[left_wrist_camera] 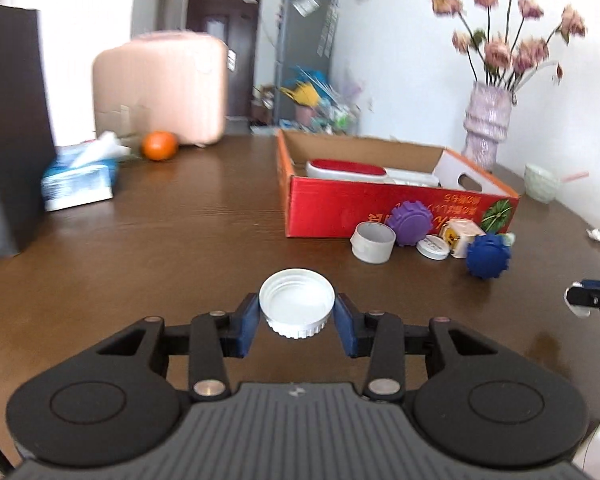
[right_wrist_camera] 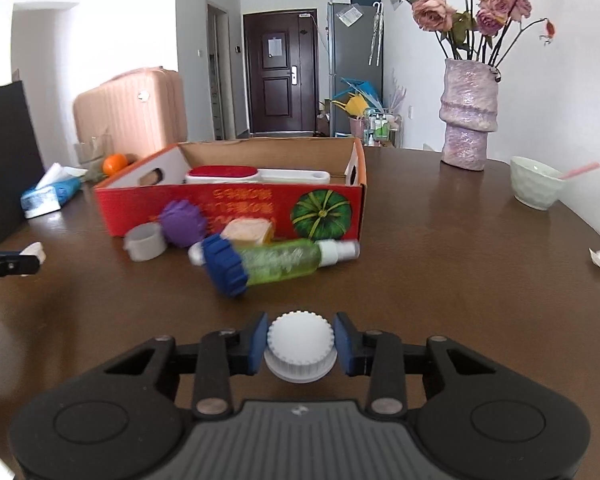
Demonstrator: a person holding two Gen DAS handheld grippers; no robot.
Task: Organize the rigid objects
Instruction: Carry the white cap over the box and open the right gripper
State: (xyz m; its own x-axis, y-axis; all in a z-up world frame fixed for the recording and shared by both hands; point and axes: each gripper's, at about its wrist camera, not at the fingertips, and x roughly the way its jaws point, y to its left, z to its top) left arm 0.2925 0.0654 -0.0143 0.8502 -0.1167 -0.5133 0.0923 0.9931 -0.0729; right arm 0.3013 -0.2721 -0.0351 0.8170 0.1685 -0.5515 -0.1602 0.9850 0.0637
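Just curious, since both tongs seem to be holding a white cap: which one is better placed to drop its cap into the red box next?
Probably the right tongs: their white cap faces the red box almost head-on. The left tongs see it off to their right.

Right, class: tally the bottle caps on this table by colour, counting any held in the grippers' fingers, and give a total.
White: 4 (open cap in the left gripper, domed cap in the right gripper, tall cap, flat cap)
Purple: 1 (purple cap)
Blue: 1 (blue cap)
Total: 6
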